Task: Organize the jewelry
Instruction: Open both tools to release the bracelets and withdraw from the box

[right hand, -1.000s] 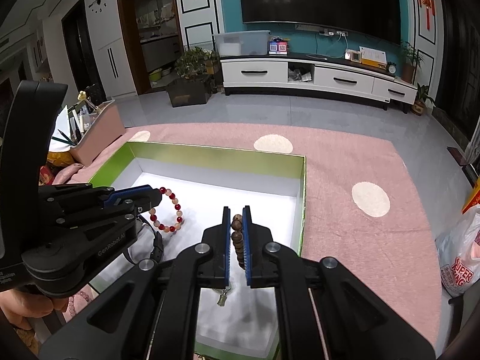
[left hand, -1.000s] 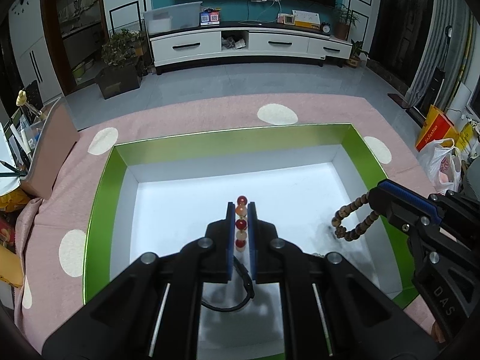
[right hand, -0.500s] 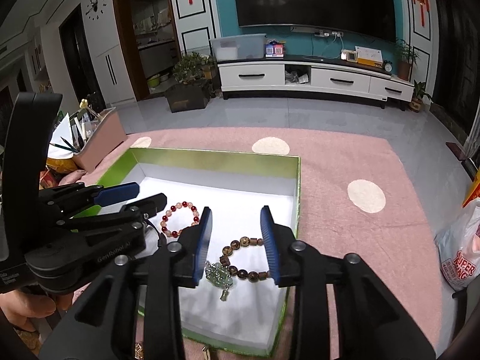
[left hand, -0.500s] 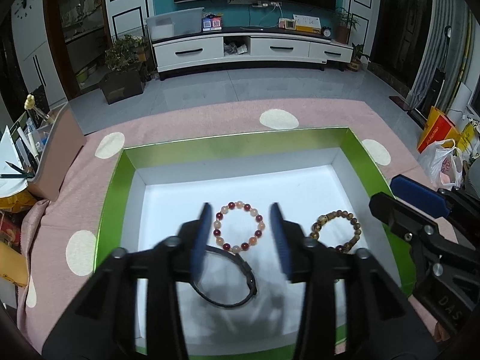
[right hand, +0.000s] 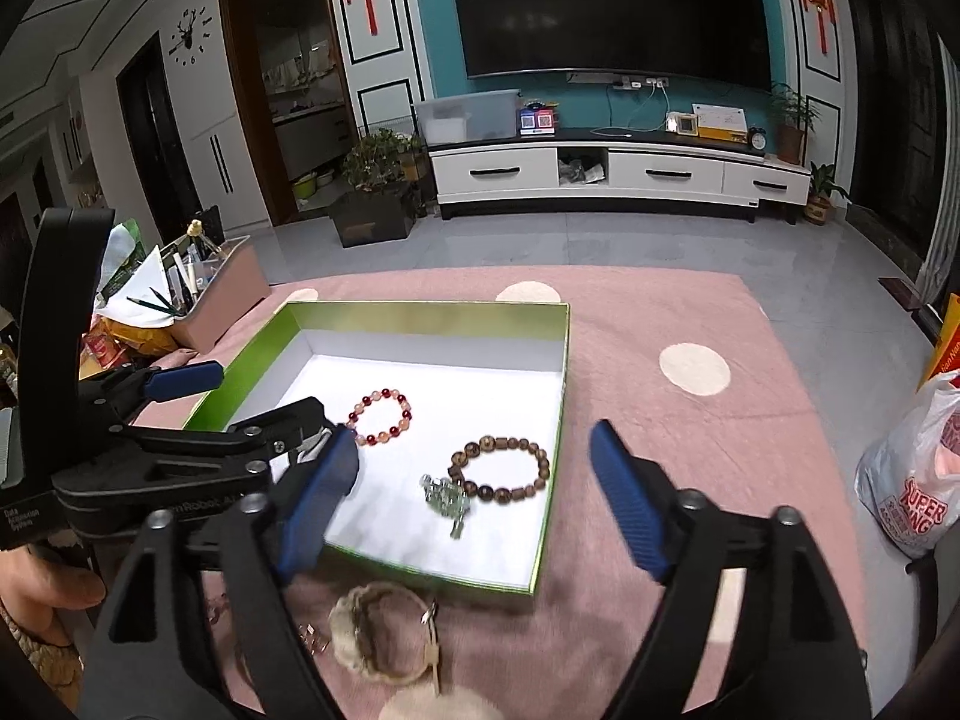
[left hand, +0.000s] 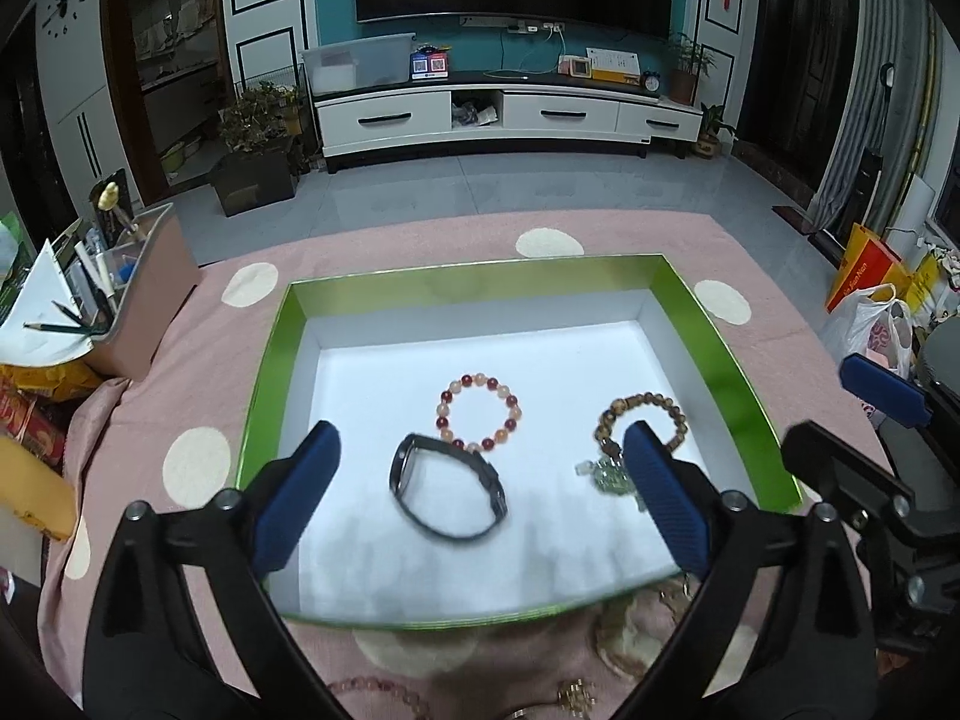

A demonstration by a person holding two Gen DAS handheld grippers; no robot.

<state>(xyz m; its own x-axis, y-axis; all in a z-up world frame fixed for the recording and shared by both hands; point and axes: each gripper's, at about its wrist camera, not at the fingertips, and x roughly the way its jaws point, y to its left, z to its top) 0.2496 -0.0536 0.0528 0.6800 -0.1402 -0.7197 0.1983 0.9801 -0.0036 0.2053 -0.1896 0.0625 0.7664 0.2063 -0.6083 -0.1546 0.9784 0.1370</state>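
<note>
The red bead bracelet [left hand: 479, 412], black watch [left hand: 447, 495] and brown bead bracelet [left hand: 641, 420] lie in the green box [left hand: 270, 372], between and beyond the fingers of my left tool [left hand: 480, 501], spread wide. My right tool [right hand: 474, 495] gapes wide over the box's near right corner.

A pink cloth with cream dots [right hand: 690, 450] covers the counter. On it sit an open green box [right hand: 555, 420], a pink organizer of pencils and papers [left hand: 141, 300] to the left, and a woven cream bracelet [right hand: 375, 636] just beside the box's near wall.
</note>
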